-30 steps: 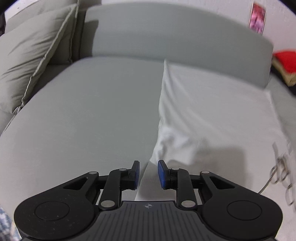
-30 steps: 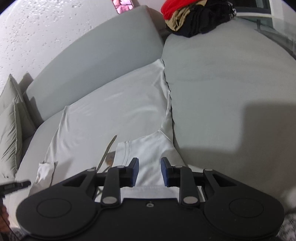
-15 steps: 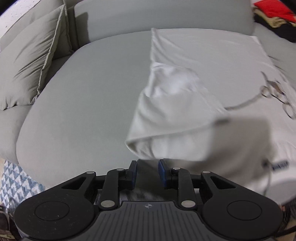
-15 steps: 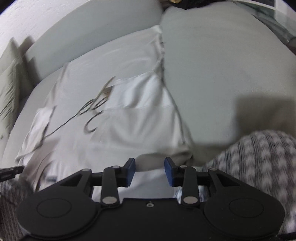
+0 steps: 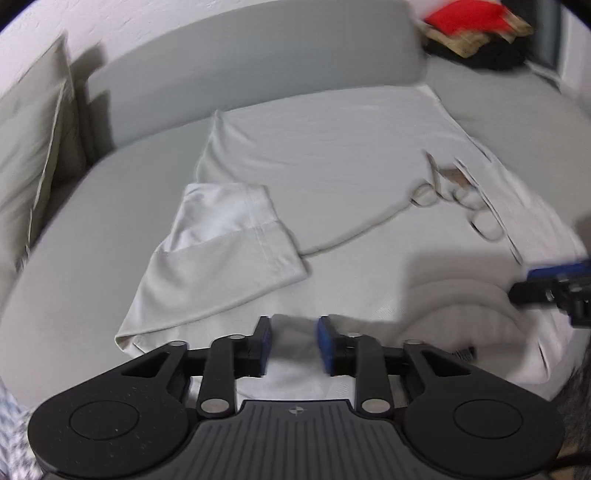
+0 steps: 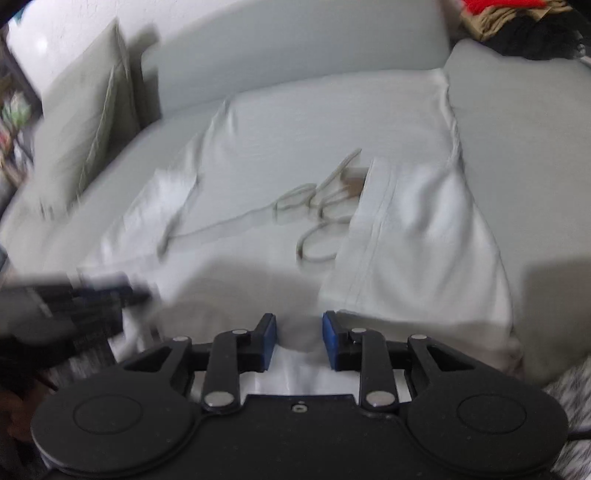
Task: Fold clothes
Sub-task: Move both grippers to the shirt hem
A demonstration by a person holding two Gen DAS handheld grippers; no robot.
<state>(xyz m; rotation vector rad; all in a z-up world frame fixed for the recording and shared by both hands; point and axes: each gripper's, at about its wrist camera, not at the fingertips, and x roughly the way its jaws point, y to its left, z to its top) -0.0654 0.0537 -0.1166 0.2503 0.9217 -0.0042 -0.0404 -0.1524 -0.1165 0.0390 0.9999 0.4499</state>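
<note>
Blue rubber pads are facing each other across a gap on the left gripper (image 5: 293, 345), whose jaws have just been closing a little; white cloth is lying in the gap between them, but whether the pads are pressing on it I cannot tell. Black, flat linkage arms with silver rivets are fanning out behind the pads onto two round discs. Under and ahead of it the white T-shirt (image 5: 332, 155) is lying spread over the grey sofa (image 5: 92, 229), its smooth knit only lightly creased. Its left sleeve (image 5: 218, 254) is lying folded inward over the body, showing a double-stitched hem. A thin looping line drawing (image 5: 458, 195) is showing on the chest. Over on the right edge of this view the right gripper (image 5: 554, 286) is poking in, blurred. In its own view the right gripper (image 6: 299, 338) is carrying the same blue pads, its jaws having just been closing too, with white cloth bunched in the gap; again, the grip is unclear. The right sleeve (image 6: 417, 236) is lying folded inward with a stitched hem. A grey-green piped cushion (image 5: 33, 147) is leaning in the sofa's far left corner, and a heap of red, tan and black clothes (image 5: 476, 33) is sitting at the far right.
</note>
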